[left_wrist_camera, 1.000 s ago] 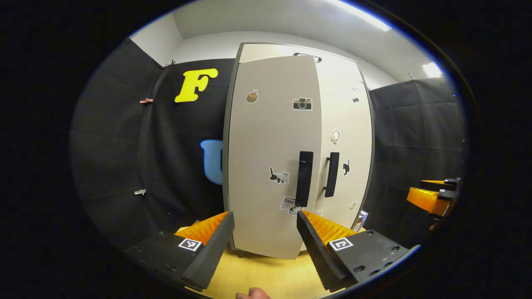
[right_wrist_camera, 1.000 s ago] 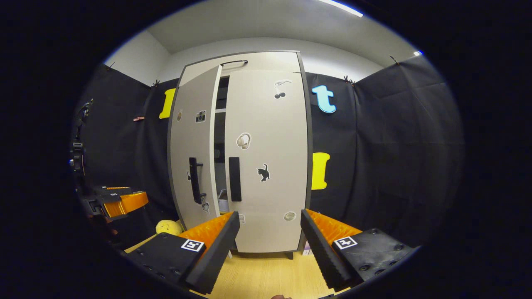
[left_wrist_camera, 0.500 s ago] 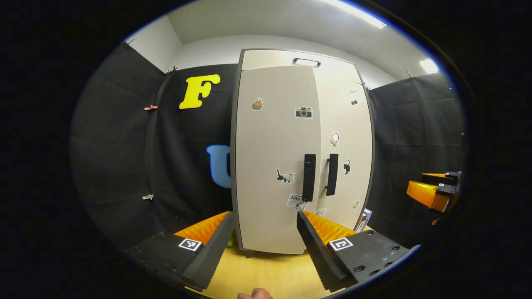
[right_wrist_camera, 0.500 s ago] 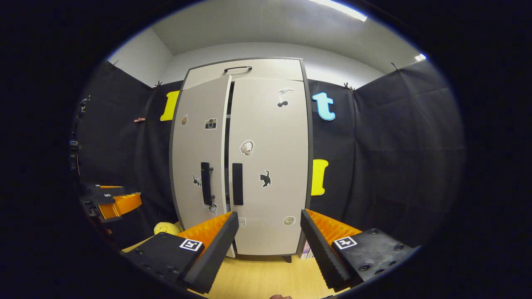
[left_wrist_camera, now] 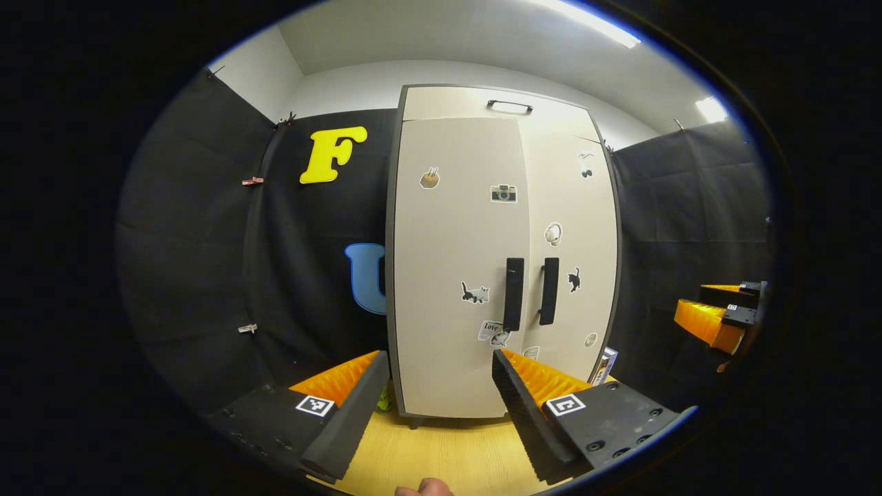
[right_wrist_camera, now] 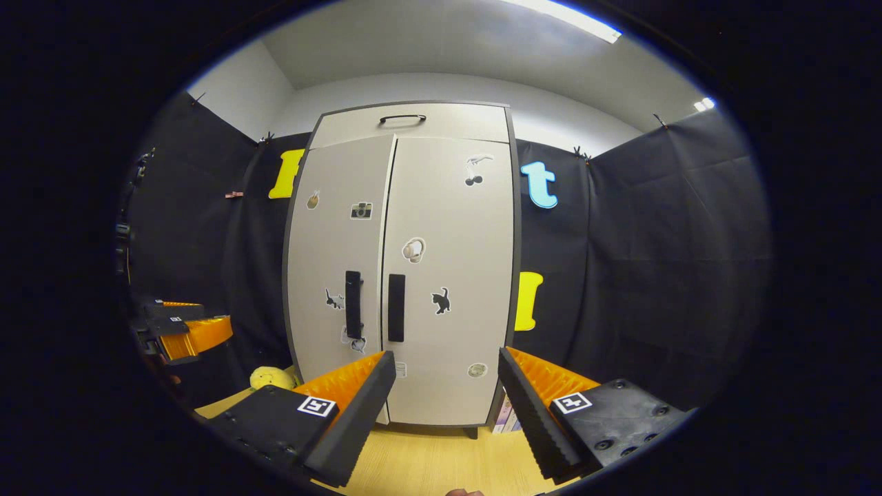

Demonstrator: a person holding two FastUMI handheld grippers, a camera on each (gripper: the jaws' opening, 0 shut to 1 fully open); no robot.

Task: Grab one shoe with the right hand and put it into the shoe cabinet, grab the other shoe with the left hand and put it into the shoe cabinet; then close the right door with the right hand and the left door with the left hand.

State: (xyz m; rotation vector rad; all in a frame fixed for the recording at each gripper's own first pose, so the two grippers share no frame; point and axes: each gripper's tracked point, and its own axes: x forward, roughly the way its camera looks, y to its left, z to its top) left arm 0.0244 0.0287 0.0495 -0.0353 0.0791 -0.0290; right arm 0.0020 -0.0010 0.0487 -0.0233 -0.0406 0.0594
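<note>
Shoe cabinet [left_wrist_camera: 455,310]: stands upright on the pale wooden desk [left_wrist_camera: 441,455] against the black cloth wall, straight ahead of both grippers in both views.
Left door [left_wrist_camera: 458,262]: flush with the cabinet front, seam to the right door narrow and even.
Right door [right_wrist_camera: 448,275]: flush too; no gap shows between the two doors in the right gripper view.
Handles: two black vertical bars, one on each door, just beside the centre seam [right_wrist_camera: 353,304] [right_wrist_camera: 396,307].
Stickers: small pictures scattered over both door fronts, among them a black cat [right_wrist_camera: 439,301] and a camera [left_wrist_camera: 504,193].
Shoes: cannot tell where they are with the doors closed.
Left gripper [left_wrist_camera: 434,413]: fingers spread wide, holding nothing, apart from the cabinet.
Right gripper [right_wrist_camera: 448,413]: fingers spread wide, empty, also short of the cabinet.
Yellow object [right_wrist_camera: 272,377]: rounded, soft-looking, on the desk at the cabinet's left foot.
Boxes [right_wrist_camera: 506,417]: slim upright items beside the cabinet's right foot.
</note>
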